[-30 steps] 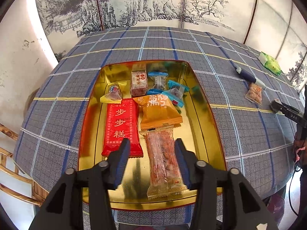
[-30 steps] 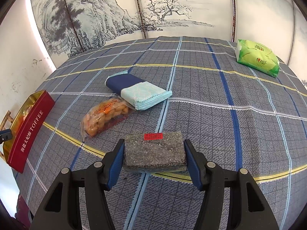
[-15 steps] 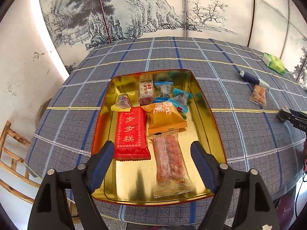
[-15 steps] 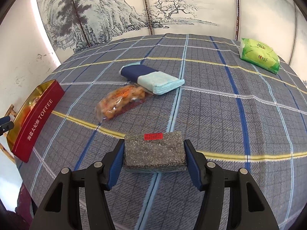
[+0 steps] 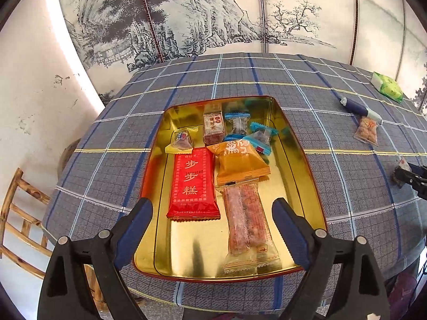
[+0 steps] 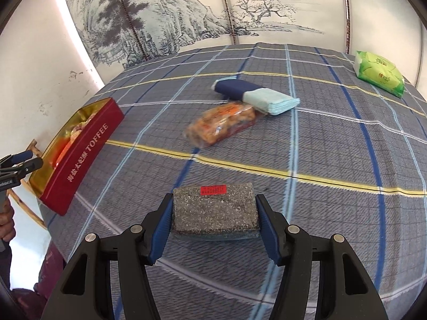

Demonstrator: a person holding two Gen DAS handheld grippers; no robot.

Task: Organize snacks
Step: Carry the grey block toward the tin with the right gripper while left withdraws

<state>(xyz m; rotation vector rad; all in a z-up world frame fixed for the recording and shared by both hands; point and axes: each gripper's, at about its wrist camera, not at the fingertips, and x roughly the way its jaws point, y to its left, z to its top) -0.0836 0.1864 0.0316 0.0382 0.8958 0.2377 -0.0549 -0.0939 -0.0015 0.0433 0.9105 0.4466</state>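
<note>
A gold tin (image 5: 293, 144) with a red side (image 6: 85, 157) holds a red packet (image 5: 193, 184), an orange packet (image 5: 240, 160), a long clear packet (image 5: 245, 224) and several small candies. My left gripper (image 5: 212, 208) hovers over the tin's near end. Its jaws are opening wide and the pads touch nothing. My right gripper (image 6: 214, 202) is shut on a grey speckled block (image 6: 213, 213) with a red label, held above the checked cloth to the right of the tin. In the left wrist view the right gripper (image 5: 411, 178) shows at the right edge.
On the cloth lie a clear bag of orange snacks (image 6: 221, 125), a blue and teal packet (image 6: 253, 96) and a green packet (image 6: 379, 72). A wooden chair (image 5: 18, 213) stands at the table's left. A painted screen backs the table. A hand (image 6: 5, 224) shows at lower left.
The left jaws spread wide from beside the long clear packet, which stays in the tin, and the gripper drew back. The right gripper carried the grey block leftward, nearer the tin.
</note>
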